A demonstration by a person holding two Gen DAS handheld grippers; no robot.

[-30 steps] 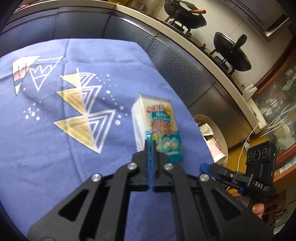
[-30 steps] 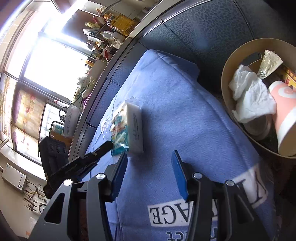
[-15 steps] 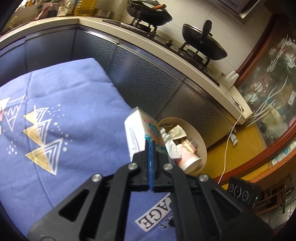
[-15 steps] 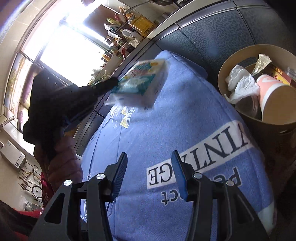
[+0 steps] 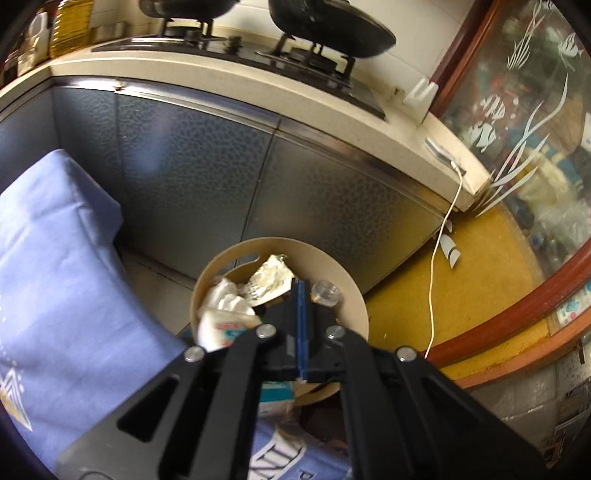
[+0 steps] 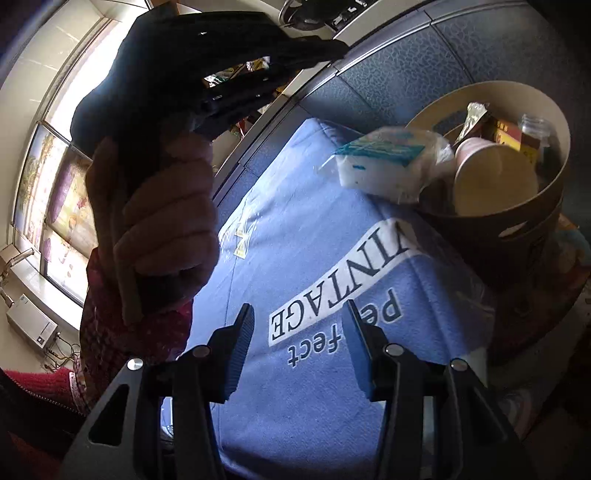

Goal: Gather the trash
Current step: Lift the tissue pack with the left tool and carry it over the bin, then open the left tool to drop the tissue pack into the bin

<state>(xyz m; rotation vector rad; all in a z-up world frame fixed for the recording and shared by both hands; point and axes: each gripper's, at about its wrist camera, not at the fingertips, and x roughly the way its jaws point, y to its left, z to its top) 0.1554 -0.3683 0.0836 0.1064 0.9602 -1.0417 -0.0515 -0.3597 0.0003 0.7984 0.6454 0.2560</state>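
My left gripper [image 5: 300, 291] is shut and hovers over the round tan trash bin [image 5: 332, 266], pads pressed together with nothing showing between the tips. The white sponge package with teal print [image 5: 225, 325] sits lower, behind the fingers, at the bin's near rim. In the right wrist view the package [image 6: 384, 162] is blurred at the edge of the bin [image 6: 480, 240], apart from the dark left gripper held by a hand [image 6: 155, 221]. I cannot tell whether it rests on the rim. My right gripper [image 6: 297, 310] stands open above the blue cloth [image 6: 314, 258], nothing between its fingers.
The bin holds a pink paper cup [image 6: 495, 181], crumpled tissue [image 5: 225, 295], a foil wrapper [image 5: 269, 277] and a clear bottle [image 5: 324, 291]. Grey cabinet fronts [image 5: 221, 166] stand behind it under a counter with pans [image 5: 325, 33]. A white cable [image 5: 432, 277] hangs to the yellow floor.
My left gripper lifted the package off the cloth and swung right to above the bin; the package is no longer at its tips. The right gripper drew back, jaws unchanged.
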